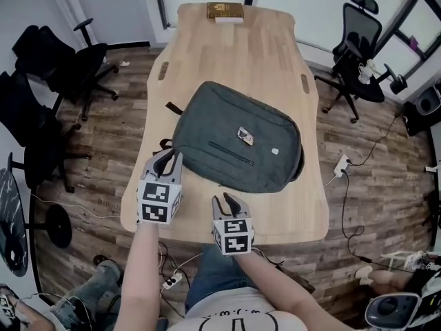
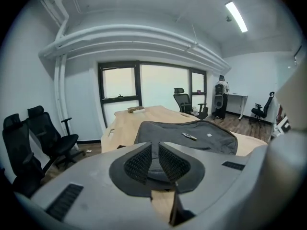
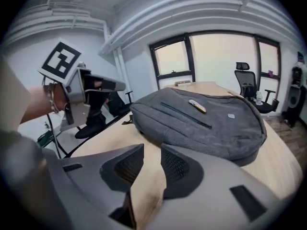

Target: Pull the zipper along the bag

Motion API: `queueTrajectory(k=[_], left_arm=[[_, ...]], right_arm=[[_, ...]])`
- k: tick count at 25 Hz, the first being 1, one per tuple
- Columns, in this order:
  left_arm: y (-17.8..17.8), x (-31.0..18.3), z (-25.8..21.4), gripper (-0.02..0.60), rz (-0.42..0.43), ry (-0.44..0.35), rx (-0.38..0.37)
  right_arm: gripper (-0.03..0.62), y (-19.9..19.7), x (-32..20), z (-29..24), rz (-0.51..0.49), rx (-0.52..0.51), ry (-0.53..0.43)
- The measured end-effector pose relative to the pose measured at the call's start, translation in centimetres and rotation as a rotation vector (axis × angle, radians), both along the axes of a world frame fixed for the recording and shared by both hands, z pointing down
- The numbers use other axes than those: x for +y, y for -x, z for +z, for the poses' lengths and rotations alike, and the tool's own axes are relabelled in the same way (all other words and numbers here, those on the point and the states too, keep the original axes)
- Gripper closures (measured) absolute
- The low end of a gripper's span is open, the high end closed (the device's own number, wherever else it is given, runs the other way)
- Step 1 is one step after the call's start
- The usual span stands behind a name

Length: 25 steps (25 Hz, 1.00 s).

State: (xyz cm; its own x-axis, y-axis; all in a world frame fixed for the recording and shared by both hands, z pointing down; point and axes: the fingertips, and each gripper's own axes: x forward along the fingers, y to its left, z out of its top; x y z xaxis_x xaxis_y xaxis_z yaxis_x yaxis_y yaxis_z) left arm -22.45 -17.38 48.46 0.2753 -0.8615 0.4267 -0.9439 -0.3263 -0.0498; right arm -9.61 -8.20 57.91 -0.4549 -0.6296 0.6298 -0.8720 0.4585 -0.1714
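A dark grey backpack lies flat in the middle of the wooden table. It also fills the middle of the left gripper view and the right gripper view. A closed pocket zipper runs across its front, with a small tag above it. My left gripper hovers at the bag's near left corner, jaws together and empty. My right gripper is over the table's near edge, short of the bag, jaws apart with only bare table between them.
A brown book lies at the table's far end. Black office chairs stand to the left and to the right. A power strip and cables lie on the wooden floor at the right.
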Motion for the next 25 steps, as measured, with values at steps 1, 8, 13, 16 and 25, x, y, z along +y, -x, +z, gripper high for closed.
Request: queueTrajectory(k=[1,8,13,16,25], left_arm=[[0.1,-0.3,0.1,0.555,0.013,-0.002,-0.005],[1.6,-1.6,0.5,0.555,0.059,-0.009,0.000],[2.0,-1.5,1.2,0.555,0.079,-0.002,0.009],[2.1,-1.5,1.6,0.555,0.101,0.007,0.007],[1.5,-2.7,3.7,0.555,0.135,0.067,-0.009]], right_arm=[[0.431,0.0,-0.7,0.9,0.045,0.019,0.007],[0.416,0.5,-2.6,5.0,0.255,0.134,0.049],[0.421,-0.2,-3.0,6.6,0.394,0.166,0.109],[0.420,-0.5,-4.0,6.5,0.414,0.195,0.087],[0.536,-0.4,-3.8,6.7,0.329,0.178,0.119]])
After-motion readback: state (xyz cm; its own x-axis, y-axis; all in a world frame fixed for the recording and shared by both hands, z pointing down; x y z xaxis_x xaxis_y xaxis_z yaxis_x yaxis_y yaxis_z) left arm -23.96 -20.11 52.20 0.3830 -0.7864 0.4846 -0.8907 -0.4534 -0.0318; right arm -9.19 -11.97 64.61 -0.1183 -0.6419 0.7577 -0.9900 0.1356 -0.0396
